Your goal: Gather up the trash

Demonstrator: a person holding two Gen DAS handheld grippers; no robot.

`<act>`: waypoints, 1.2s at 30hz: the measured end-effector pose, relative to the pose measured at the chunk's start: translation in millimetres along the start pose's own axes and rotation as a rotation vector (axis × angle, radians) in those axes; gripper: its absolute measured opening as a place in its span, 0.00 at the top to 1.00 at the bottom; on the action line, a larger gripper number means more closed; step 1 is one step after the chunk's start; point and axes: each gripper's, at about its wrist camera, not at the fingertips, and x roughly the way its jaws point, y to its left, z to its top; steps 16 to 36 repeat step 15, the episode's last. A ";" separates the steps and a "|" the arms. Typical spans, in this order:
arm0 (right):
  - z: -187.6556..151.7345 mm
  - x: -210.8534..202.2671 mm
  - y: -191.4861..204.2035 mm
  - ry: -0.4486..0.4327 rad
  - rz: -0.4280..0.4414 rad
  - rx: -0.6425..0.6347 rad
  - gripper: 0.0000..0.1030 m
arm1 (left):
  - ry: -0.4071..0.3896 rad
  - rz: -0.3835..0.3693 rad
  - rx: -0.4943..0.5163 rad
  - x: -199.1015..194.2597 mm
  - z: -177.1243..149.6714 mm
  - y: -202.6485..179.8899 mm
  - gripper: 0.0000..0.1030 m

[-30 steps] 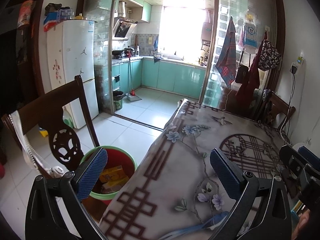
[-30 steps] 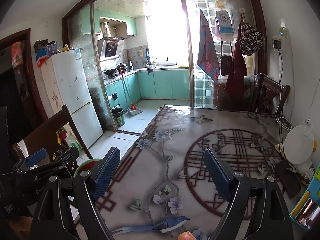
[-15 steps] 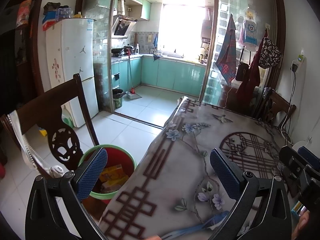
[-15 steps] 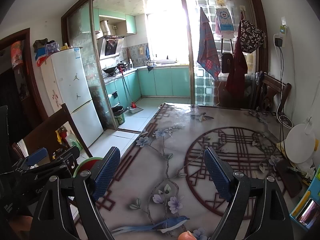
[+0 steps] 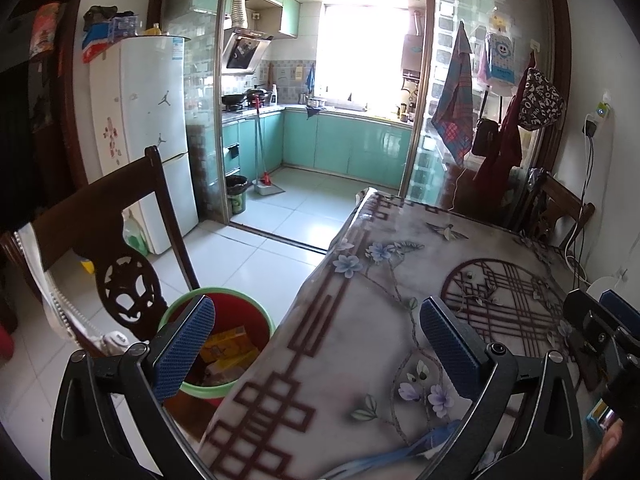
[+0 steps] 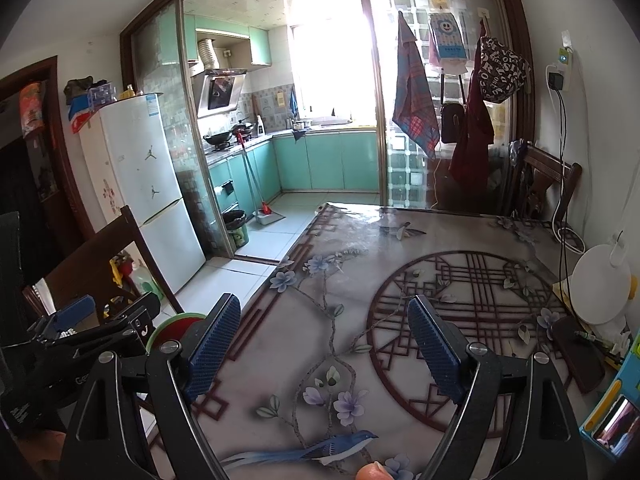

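Note:
A red bin with a green rim (image 5: 236,312) stands on the floor beside the table's left edge, with yellow and pale packaging (image 5: 230,346) inside. My left gripper (image 5: 316,344) hovers open over that table edge, its left finger above the bin, nothing between the pads. My right gripper (image 6: 324,344) stands open above the flowered tablecloth (image 6: 360,280), empty. The left gripper's body (image 6: 80,336) shows at the lower left of the right wrist view, where only a sliver of the bin (image 6: 172,326) peeks out.
A dark wooden chair (image 5: 100,240) stands just behind the bin. At the table's right edge sit a white round object (image 6: 600,288), a dark flat case (image 6: 578,352) and a teal box (image 6: 612,420). Another chair (image 6: 540,184) is at the far right. A fridge (image 5: 152,140) and kitchen lie beyond.

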 end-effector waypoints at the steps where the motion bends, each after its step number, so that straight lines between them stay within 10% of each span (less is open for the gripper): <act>1: -0.6 0.6 -0.1 0.001 0.000 0.000 0.17 | 0.001 -0.001 0.001 0.3 -0.2 -0.5 0.00; 36: -0.9 0.2 -2.4 0.008 -0.002 0.006 0.17 | 0.004 -0.046 0.025 -1.0 0.9 -8.3 0.00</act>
